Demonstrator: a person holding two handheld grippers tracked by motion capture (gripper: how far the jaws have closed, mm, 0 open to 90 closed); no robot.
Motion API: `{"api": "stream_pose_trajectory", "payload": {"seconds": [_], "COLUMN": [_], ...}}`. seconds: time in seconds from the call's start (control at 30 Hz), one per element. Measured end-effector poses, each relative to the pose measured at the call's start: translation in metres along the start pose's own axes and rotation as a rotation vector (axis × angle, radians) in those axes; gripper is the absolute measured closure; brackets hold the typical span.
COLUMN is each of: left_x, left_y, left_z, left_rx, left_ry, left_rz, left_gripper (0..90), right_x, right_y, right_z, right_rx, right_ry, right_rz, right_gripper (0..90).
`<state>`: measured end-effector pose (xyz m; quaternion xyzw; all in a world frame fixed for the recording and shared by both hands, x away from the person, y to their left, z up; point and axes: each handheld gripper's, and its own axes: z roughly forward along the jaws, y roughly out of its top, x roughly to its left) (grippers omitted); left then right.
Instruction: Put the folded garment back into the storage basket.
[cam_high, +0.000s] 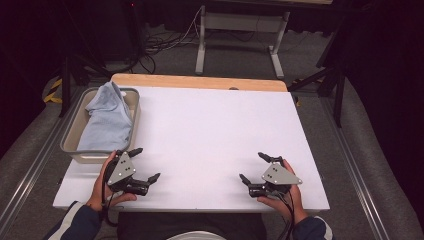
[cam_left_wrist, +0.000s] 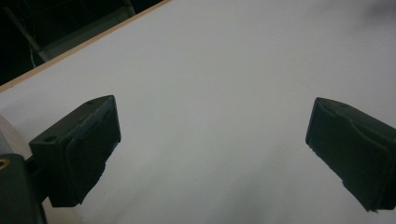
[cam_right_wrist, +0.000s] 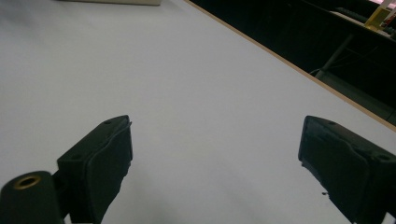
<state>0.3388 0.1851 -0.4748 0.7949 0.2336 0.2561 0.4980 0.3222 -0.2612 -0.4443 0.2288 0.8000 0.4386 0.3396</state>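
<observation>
Both grippers rest fingers apart at the white desk's near edge; the left gripper should reach the rumpled light-blue cloth in the grey tray at the far-left corner, while the right gripper waits.

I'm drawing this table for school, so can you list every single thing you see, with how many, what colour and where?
Light blue folded cloth: one, pale blue, lying in the tray, one end over its far rim.
Shallow grey plastic tray: one, grey, on the table's left side.
White-topped table with a wooden far edge: one, white and tan, middle of the high view.
White metal stand: one, white, on the floor beyond the table.
Cables: several, dark, on the floor behind the table.
Left tool: one, black with a grey plate, near-left of the table, jaws open.
Right tool: one, black with a grey plate, near-right, jaws open.
</observation>
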Motion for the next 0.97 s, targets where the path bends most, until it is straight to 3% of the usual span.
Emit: {"api": "stream_pose_trajectory", "payload": {"seconds": [0.97], "left_x": [-0.0001], "left_y": [0.0013], "left_z": [0.0003], "left_rx": [-0.001], "left_ry": [-0.003], "left_rz": [-0.009], "left_gripper": [4.9], "right_x": [-0.0012], "right_y": [-0.0009], "right_z": [0.0039], "right_rx": [0.017], "right_ry": [0.010], "right_rz": [-0.006], "right_gripper": [11.9]}}
